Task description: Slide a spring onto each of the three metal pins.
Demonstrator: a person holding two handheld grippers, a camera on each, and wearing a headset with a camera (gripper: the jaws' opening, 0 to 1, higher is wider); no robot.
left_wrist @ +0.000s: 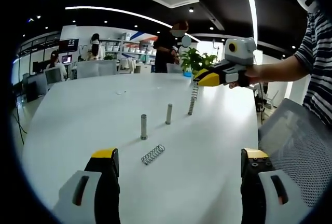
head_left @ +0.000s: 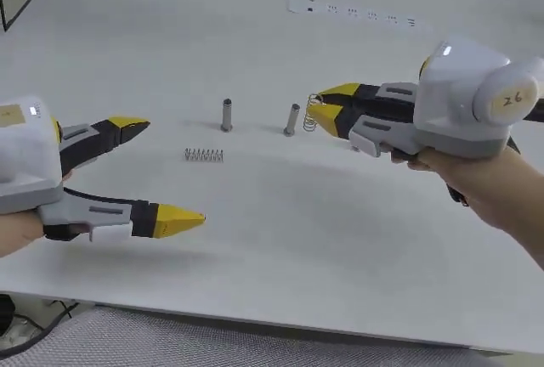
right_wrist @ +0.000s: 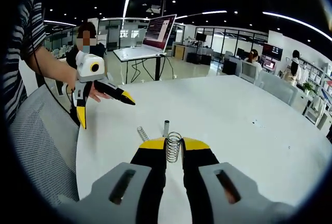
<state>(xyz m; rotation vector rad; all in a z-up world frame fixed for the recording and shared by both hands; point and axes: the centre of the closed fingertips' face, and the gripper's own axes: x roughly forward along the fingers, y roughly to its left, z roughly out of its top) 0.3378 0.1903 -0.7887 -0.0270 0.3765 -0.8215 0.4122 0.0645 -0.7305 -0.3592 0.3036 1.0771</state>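
While the right gripper [head_left: 318,105] is clamped on a spring [head_left: 309,122], holding it upright just beside the first pin [head_left: 292,119] on the white table [head_left: 323,239], the left gripper [head_left: 157,172] hovers above the table with its jaws spread wide and nothing between them. A loose spring [head_left: 204,155] lies flat on the table (clear of both grippers), near the foot of the second pin [head_left: 227,115], which stands upright.

Head view looks down, close, on flat white tabletop [head_left: 340,239]. Gripper views sit low, seemingly facing each other; all share loose coiled metal spring [head_left: 204,155].
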